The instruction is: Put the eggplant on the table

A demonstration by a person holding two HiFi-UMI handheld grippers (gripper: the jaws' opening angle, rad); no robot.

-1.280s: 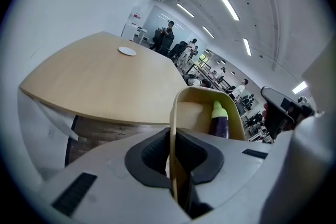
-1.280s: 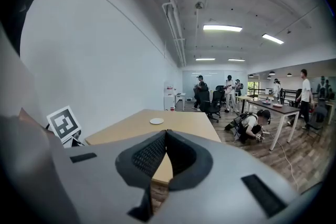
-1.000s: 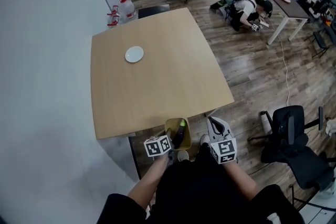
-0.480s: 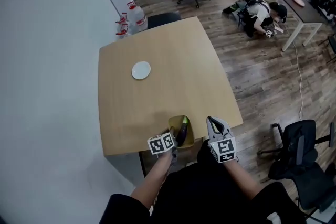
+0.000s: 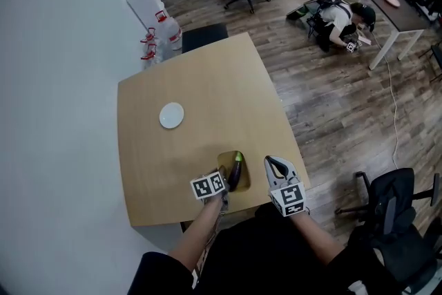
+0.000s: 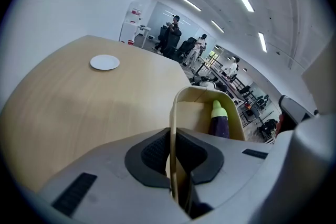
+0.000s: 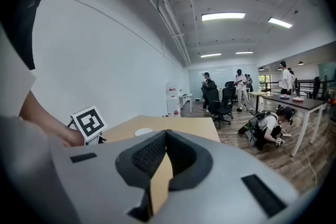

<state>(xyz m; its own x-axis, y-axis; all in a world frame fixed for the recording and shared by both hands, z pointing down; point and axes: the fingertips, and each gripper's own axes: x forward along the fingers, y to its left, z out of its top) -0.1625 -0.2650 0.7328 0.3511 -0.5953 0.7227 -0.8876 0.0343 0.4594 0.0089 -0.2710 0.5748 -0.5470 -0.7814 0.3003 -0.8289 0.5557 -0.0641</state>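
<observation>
A purple eggplant (image 5: 235, 171) with a green tip lies in a small tan container (image 5: 224, 162). My left gripper (image 5: 224, 190) is shut on that container's near rim and holds it over the near edge of the wooden table (image 5: 200, 128). In the left gripper view the thin rim (image 6: 171, 113) runs between the jaws, and the eggplant (image 6: 220, 120) leans against the far wall. My right gripper (image 5: 274, 162) is to the right of the container, over the table's near right corner, shut and holding nothing. Its view shows the jaws (image 7: 166, 136) together.
A small white plate (image 5: 171, 115) sits on the table's left half. An office chair (image 5: 390, 207) stands at the lower right. Water jugs (image 5: 162, 31) and a dark chair (image 5: 204, 34) are beyond the far edge. A person (image 5: 338, 17) crouches on the floor further back.
Both grippers and the container with the eggplant have moved forward, from in front of the table's near edge to over the tabletop. Both jaws stay shut.
</observation>
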